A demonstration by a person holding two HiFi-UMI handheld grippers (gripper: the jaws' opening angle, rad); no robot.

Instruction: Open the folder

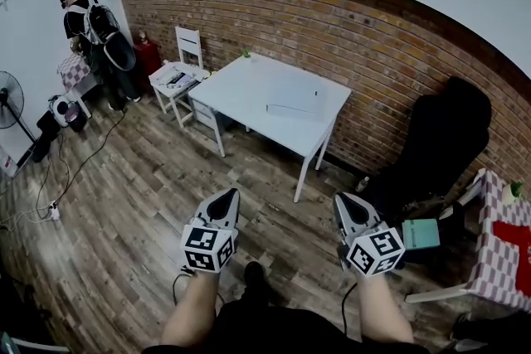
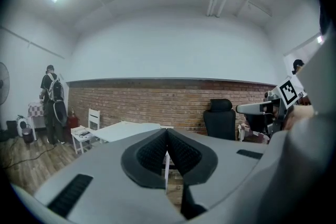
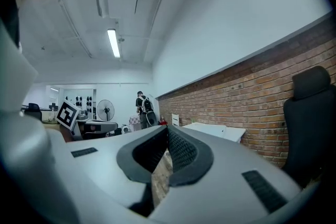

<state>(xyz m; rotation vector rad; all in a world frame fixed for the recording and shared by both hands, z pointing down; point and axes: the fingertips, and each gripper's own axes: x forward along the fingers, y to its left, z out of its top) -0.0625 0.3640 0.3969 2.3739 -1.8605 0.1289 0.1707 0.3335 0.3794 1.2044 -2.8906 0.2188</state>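
A pale flat folder lies on the white table by the brick wall, well ahead of both grippers. My left gripper and right gripper are held side by side over the wood floor, pointing toward the table, both shut with nothing between the jaws. The left gripper view shows its jaws pressed together, with the table beyond and the right gripper off to the side. In the right gripper view the jaws are closed too, with the table far ahead.
A black office chair stands right of the table. A white chair with items on it stands at the table's left. A person stands at the back left, near a fan. Cables cross the floor. A checkered table and teal box are on the right.
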